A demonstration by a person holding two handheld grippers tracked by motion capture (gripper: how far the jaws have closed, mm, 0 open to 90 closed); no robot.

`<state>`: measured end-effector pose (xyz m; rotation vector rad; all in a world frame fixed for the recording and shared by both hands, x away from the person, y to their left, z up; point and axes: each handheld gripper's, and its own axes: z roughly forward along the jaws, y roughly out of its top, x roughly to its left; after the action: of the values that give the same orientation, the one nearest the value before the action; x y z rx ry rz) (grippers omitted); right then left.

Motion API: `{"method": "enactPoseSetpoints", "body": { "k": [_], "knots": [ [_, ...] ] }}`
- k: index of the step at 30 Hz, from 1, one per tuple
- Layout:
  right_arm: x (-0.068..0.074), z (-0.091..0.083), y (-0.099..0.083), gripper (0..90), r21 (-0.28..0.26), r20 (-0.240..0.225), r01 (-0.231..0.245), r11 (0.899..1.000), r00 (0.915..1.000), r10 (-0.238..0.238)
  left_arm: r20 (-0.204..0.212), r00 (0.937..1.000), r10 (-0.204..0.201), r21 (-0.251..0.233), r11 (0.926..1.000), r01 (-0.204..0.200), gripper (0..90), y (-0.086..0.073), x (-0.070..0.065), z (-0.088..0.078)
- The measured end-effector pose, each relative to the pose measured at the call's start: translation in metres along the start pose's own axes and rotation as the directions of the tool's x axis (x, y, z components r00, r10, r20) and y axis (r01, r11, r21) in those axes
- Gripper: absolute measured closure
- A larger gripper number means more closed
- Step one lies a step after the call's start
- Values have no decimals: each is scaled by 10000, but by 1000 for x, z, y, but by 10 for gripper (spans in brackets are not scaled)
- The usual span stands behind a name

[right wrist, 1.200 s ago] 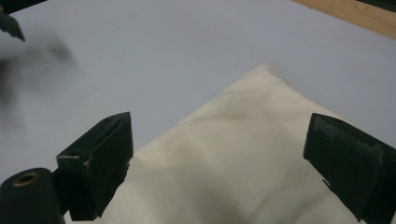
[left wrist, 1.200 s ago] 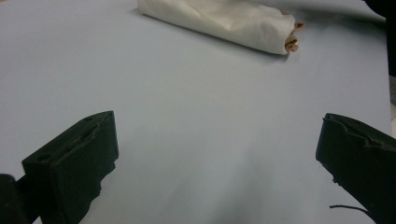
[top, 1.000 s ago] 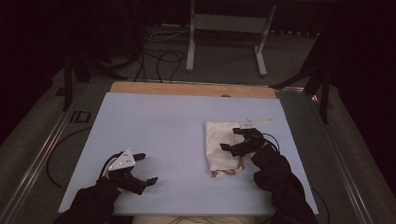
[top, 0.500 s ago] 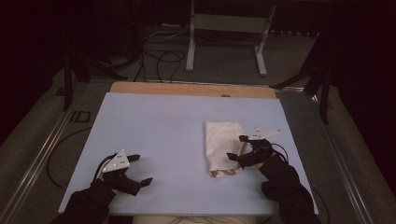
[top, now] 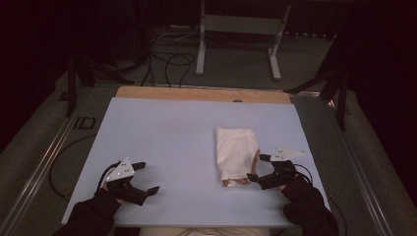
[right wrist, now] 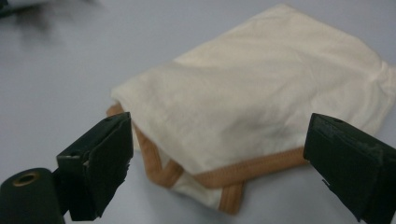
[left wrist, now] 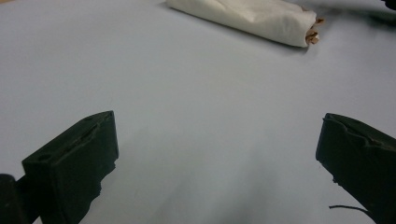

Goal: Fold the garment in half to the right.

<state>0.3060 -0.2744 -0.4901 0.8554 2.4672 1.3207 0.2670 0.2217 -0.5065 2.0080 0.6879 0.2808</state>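
Note:
A folded cream cloth with an orange-brown hem (top: 236, 153) lies flat on the pale blue table top (top: 172, 132), right of centre. My right gripper (top: 258, 167) is open just off the cloth's near right corner, jaws wide and empty; in the right gripper view the cloth (right wrist: 261, 98) lies just beyond the jaws, hem toward me. My left gripper (top: 147, 178) is open low over bare table at the near left, with nothing between its jaws. The left gripper view has the cloth (left wrist: 247, 16) far off at the top.
A wooden strip (top: 201, 93) runs along the table's far edge. Beyond it stand a grey metal frame (top: 236, 34) and loose cables (top: 167, 59) on the dark floor. A metal rail (top: 44, 162) borders the table's left side.
My right gripper has drawn back off the cloth toward the near right and sits lower beside its corner. My left gripper has slid slightly toward the near edge. The cloth lies as before.

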Motion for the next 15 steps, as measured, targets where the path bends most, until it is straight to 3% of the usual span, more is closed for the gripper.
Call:
{"method": "enactPoseSetpoints", "body": {
  "k": [9,15],
  "knots": [
    [7,-6,-16,85,130,276,-38,9999,9996,34,-36,10000,1,-51,10000,-1,6,0,1,-1],
    [17,-10,-26,85,162,773,44,9999,9970,-57,-140,9999,42,-123,9999,-44,6,0,1,-3]
  ]
}}
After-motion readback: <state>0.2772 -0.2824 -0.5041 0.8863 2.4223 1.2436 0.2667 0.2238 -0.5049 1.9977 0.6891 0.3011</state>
